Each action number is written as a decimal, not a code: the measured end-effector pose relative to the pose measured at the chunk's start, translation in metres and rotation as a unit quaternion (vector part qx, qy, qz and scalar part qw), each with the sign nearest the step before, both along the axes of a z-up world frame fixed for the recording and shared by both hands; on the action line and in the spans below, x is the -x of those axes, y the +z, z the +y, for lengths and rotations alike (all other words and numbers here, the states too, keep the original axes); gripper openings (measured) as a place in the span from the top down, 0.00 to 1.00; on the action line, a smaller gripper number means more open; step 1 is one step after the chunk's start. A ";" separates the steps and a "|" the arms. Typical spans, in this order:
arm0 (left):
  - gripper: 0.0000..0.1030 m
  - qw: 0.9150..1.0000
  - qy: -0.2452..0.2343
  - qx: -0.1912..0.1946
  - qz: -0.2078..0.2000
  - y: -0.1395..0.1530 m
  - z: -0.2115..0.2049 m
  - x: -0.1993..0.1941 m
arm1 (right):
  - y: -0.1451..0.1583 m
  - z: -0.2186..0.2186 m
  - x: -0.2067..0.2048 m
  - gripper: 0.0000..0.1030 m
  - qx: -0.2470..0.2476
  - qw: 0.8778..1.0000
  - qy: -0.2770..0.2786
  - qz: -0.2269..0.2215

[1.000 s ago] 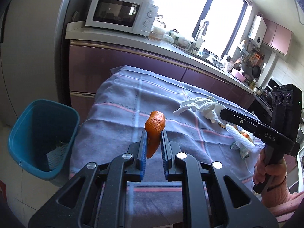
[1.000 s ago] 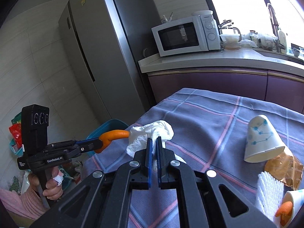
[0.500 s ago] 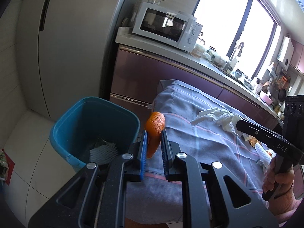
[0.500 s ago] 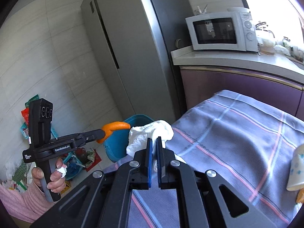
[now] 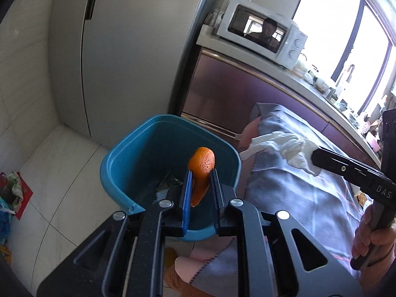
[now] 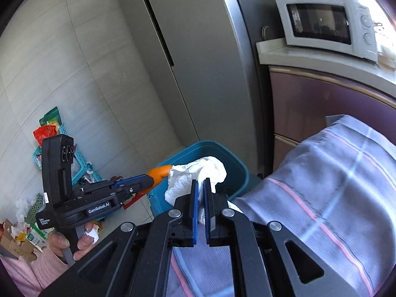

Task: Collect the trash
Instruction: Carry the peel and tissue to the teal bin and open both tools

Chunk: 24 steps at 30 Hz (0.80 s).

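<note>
My left gripper point(image 5: 200, 177) is shut on an orange peel point(image 5: 201, 164) and holds it right over the open blue trash bin point(image 5: 118, 153), which has some litter inside. My right gripper point(image 6: 201, 185) is shut on a crumpled white tissue point(image 6: 198, 173) and holds it near the bin's rim point(image 6: 237, 163), above the table's left edge. In the left wrist view the right gripper point(image 5: 314, 156) and tissue point(image 5: 284, 143) hover to the right of the bin. In the right wrist view the left gripper point(image 6: 151, 180) and peel point(image 6: 160, 172) are at left.
The table wears a blue-grey checked cloth point(image 5: 297, 193) point(image 6: 334, 185). A grey fridge point(image 5: 123, 49) stands behind the bin, with a purple cabinet point(image 5: 235, 94) and a white microwave point(image 5: 259, 34) beside it. Bags and a teal basket point(image 6: 74, 153) clutter the floor by the wall.
Both grippers have swung left from over the table toward the bin. The peel now hangs over the bin's opening, and the tissue has reached the bin's rim.
</note>
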<state>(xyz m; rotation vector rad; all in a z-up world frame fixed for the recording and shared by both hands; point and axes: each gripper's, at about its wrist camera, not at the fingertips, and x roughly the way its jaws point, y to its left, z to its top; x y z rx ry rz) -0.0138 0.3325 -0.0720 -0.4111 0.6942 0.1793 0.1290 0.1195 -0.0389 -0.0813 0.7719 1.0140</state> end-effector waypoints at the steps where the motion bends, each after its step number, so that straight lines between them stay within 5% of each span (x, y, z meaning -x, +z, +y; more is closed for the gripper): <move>1: 0.86 1.000 0.004 -0.002 0.004 -0.003 0.003 -0.002 | -0.004 0.008 -0.003 0.97 0.005 1.000 0.003 0.005; 12: 0.87 0.998 0.011 0.013 0.056 -0.044 0.022 -0.033 | -0.055 0.069 -0.029 0.89 0.072 0.995 0.011 0.074; 24: 0.82 0.997 0.060 -0.020 0.054 -0.033 0.012 -0.071 | -0.036 0.018 -0.023 0.80 0.019 0.997 0.019 0.072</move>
